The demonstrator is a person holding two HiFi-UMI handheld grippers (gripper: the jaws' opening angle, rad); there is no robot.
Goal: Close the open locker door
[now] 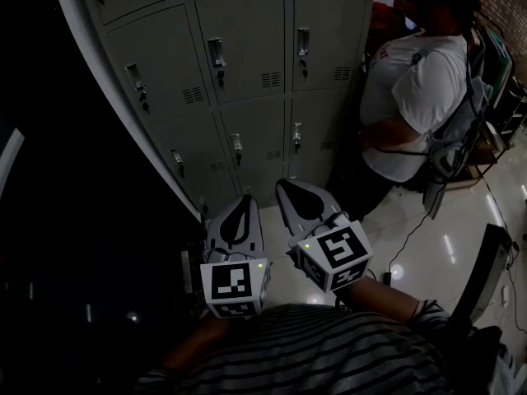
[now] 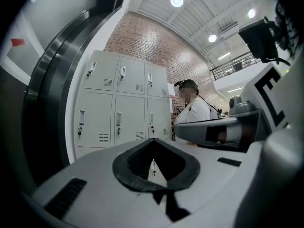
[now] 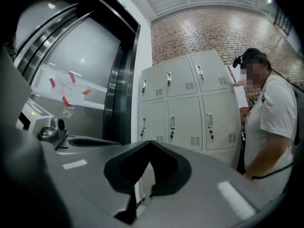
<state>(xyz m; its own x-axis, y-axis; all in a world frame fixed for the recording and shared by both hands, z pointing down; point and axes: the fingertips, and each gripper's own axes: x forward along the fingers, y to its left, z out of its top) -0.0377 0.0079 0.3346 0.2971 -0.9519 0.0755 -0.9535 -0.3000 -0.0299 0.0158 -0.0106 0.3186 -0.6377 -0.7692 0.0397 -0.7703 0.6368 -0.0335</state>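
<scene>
Both sets of fingers are pinched fully shut w/ nothing in them: your left gripper (image 1: 245,197) and right gripper (image 1: 282,185) hang side by side, low, tips aimed at the bottom row of the grey locker bank (image 1: 247,48), short of touching it. Every locker door in view sits flush, incl. the bottom-row door (image 1: 239,151) nearest your tips. A person in a white shirt (image 1: 412,89) stands at the bank's right end on the glossy floor (image 1: 428,229).

The lockers (image 1: 247,48) are matt grey painted metal. The floor (image 1: 420,237) is glossy, mirroring lamps. The brick wall (image 3: 204,32) is rough; the door frame (image 3: 124,80) beside it is smooth shiny metal.
</scene>
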